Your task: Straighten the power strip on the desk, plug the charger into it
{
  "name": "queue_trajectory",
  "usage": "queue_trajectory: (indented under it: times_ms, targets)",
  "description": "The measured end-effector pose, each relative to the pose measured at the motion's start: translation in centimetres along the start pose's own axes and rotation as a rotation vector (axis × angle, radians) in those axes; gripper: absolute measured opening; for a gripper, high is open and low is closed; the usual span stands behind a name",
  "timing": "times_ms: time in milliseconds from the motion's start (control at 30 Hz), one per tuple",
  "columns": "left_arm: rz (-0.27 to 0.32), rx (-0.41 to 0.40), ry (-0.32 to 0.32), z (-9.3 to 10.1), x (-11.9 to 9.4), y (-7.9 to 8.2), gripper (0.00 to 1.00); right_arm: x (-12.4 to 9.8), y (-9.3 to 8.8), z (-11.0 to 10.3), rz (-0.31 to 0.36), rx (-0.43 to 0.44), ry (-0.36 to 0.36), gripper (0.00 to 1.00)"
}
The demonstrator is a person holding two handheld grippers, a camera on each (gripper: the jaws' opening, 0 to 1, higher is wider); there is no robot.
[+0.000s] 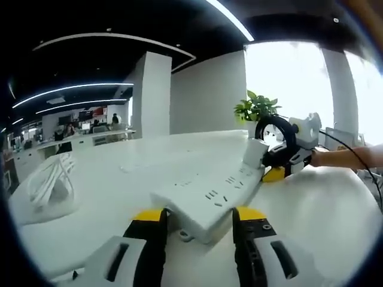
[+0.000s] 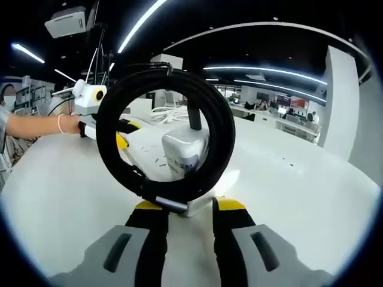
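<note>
The power strip (image 1: 209, 200) on the table (image 1: 323, 209) is clamped by the left gripper (image 1: 200, 224); the charger (image 2: 182, 152) is clamped by the right gripper (image 2: 187, 210).

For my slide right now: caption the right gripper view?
Right gripper holds white charger with coiled black cable at the power strip.

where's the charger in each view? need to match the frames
Left gripper view: the charger is right of centre, at the far end of the power strip, held in the other tongs.
Right gripper view: charger at centre, inside its coiled black cable.
Shared landmark: the power strip.
</note>
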State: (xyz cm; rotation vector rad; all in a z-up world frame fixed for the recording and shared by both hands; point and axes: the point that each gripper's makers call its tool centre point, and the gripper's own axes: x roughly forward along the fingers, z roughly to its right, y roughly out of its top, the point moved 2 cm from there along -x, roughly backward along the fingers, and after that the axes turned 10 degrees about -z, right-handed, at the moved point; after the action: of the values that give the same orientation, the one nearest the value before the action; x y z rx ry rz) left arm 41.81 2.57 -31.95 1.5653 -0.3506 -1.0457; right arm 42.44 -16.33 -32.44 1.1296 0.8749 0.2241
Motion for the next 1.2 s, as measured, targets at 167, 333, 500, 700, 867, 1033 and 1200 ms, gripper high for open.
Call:
queue_trajectory:
  times_ms: [167,333,500,700,867,1033,1200]
  targets:
    - [-0.004,0.037,0.015,0.0,0.1,-0.1,0.44,0.0,0.0,0.0,0.008,0.004,0.001,0.28]
    - [-0.001,0.051,0.014,0.1,0.2,-0.1,0.51,0.0,0.0,-0.1,0.025,0.019,0.017,0.30]
    - [0.002,0.060,0.026,0.3,0.4,-0.1,0.59,0.0,0.1,-0.6,0.040,0.027,0.047,0.40]
    - [0.012,0.046,0.027,0.3,0.1,0.1,0.67,0.0,0.5,-0.9,0.061,0.033,0.054,0.53]
    - [0.013,0.053,0.031,0.6,-0.2,0.3,0.75,-0.1,1.0,-0.8,0.094,0.033,0.046,0.68]
    - [0.022,0.055,0.045,0.8,-0.2,0.6,0.98,-0.5,1.7,-0.7,0.151,0.064,0.051,0.90]
    - [0.010,0.068,0.076,0.7,-0.7,0.6,0.99,-1.1,1.9,-0.6,0.168,0.075,0.038,1.00]
